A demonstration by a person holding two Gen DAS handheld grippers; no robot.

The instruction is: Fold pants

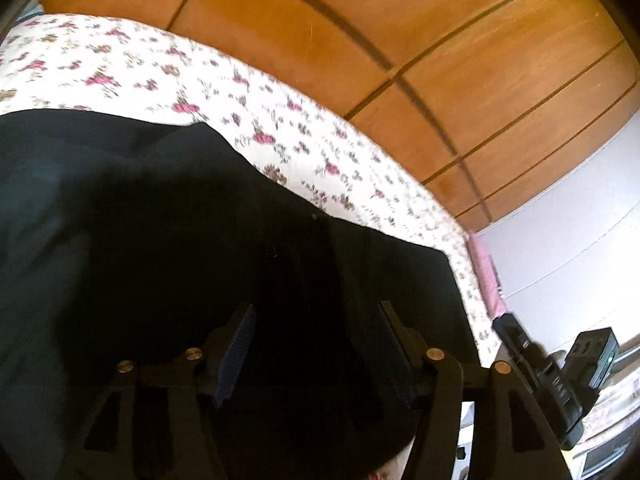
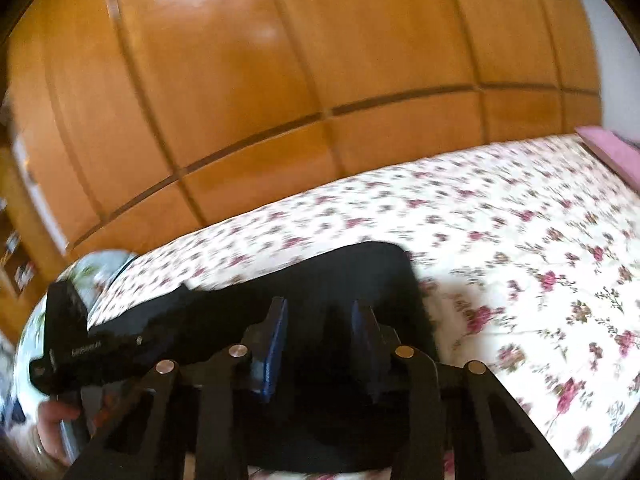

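Black pants (image 1: 160, 248) lie on a bed with a floral bedspread (image 1: 248, 92). In the left wrist view they fill the lower left, and my left gripper (image 1: 318, 316) hovers over them with its jaws wide apart and nothing between them. In the right wrist view the pants (image 2: 360, 276) lie just beyond my right gripper (image 2: 320, 312), whose jaws are parted over the dark cloth. I cannot tell if either gripper touches the fabric. The other gripper's body shows at the edge of each view (image 1: 536, 376) (image 2: 80, 344).
A wooden wardrobe (image 2: 280, 80) stands behind the bed. A pink pillow (image 2: 616, 152) lies at the bed's far right end. A white wall (image 1: 580, 232) is at the right. The bedspread (image 2: 540, 264) stretches to the right of the pants.
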